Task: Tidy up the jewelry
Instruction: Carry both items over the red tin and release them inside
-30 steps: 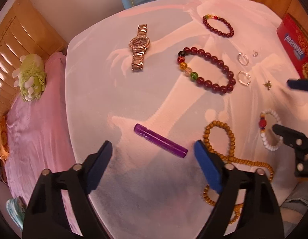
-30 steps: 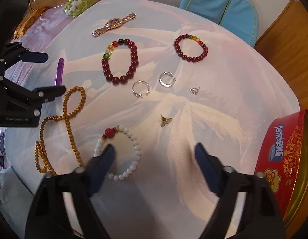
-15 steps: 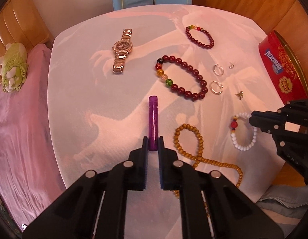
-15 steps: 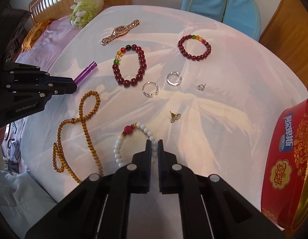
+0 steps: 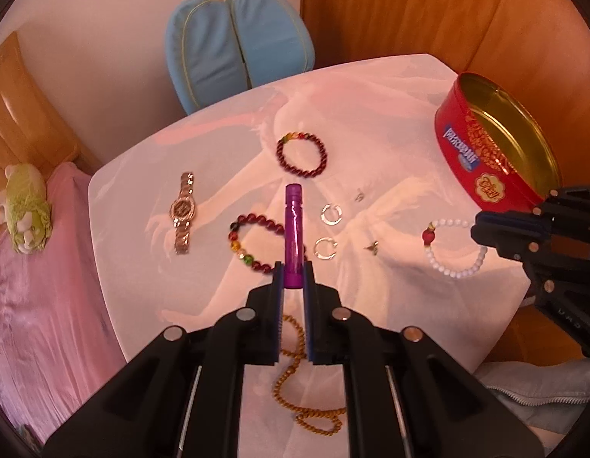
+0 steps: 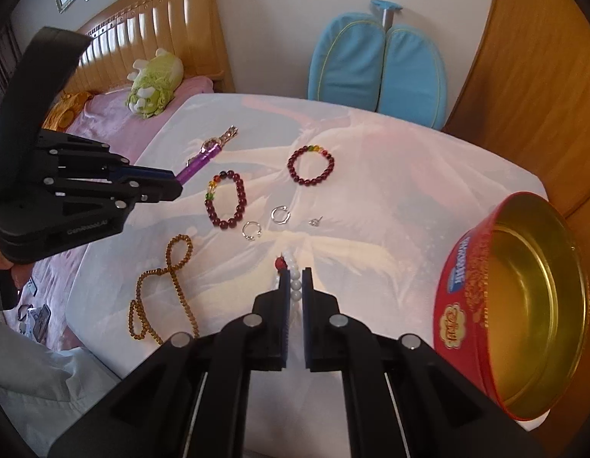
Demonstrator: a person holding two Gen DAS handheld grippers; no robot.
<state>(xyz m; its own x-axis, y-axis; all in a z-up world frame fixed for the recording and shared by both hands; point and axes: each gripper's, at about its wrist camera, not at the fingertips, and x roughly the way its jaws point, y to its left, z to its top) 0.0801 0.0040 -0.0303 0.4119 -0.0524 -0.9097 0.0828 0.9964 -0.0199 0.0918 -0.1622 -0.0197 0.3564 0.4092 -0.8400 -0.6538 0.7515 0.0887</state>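
Both our grippers have lifted off the table since a second ago, each closing on a catch. From here, the white bead bracelet [image 5: 453, 248] could swing and snag or slip, pinched by only a few beads, before reaching the red tin [image 6: 512, 305]. Our left gripper [image 5: 294, 274] is pressed tight on the purple tube [image 5: 294, 236]; our right gripper [image 6: 294, 282] pinches the bracelet, which dangles above the cloth.

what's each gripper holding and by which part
Left gripper clamps the purple tube by its near end; right gripper pinches the white bead bracelet's strand.
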